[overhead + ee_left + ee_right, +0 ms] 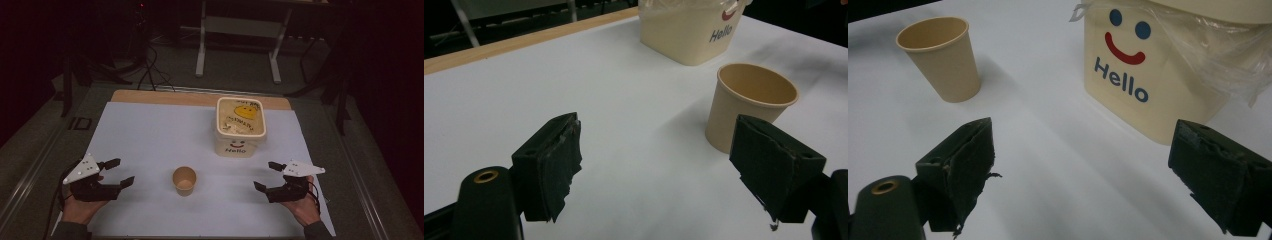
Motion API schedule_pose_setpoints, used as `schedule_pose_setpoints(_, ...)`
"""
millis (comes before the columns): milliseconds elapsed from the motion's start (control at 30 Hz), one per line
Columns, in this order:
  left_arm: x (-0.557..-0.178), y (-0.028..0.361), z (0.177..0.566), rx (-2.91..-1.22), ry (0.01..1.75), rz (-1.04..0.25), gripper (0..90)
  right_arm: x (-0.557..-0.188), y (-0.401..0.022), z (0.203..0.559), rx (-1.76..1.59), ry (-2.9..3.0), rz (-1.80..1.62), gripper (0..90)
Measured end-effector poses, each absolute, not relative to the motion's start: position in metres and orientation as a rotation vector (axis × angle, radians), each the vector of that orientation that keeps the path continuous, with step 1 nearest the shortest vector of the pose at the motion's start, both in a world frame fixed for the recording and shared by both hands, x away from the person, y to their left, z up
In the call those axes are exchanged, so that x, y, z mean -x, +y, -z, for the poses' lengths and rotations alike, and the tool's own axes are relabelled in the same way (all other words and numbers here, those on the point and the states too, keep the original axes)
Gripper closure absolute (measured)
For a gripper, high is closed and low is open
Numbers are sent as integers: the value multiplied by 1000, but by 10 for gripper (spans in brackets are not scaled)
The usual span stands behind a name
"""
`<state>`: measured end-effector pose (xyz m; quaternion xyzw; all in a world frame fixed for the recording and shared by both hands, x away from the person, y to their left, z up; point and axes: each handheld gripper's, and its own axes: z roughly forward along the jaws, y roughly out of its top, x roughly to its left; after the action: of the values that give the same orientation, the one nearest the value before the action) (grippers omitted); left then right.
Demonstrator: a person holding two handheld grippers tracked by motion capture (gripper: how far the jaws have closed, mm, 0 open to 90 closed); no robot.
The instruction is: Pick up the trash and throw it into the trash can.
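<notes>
One tan paper cup (184, 180) stands upright and empty on the white table cover (150, 135), and it serves as the landmark here. Behind it and a little toward the right gripper's side sits one cream plastic tub (240, 126) printed with a smiley face and the word "Hello", a clear crinkled liner spilling over its rim — near the cup, not touching it.

The left gripper (120, 172) rests on the cover well to one side of the cup, its jaws spread wide with nothing between them; in the left gripper view the cup (749, 107) stands just beyond the far jaw. The right gripper (267, 176) lies on the cup's other side, equally wide and empty, and from its own camera the cup (941, 57) and the tub (1168, 70) both stand ahead.

The cup is likely very light and thin-walled — it would dent under a hard squeeze and tip easily if nudged. A gentle grip across the wall below the rolled rim looks safest. The tub seems stiffer and heavier, its liner slippery.
</notes>
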<state>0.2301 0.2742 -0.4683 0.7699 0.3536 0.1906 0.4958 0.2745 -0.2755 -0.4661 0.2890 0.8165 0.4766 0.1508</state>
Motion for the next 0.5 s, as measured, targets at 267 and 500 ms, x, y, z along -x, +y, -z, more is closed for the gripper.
schedule_pose_setpoints(267, -230, 272, 470, -1888, 850, -458, 219, -276, -276, 467, -844, 2350, -1363, 110)
schedule_pose_setpoints(500, -230, 272, 470, -1889, 853, -462, 221, -277, -276, 469, -858, 2369, -1354, 111)
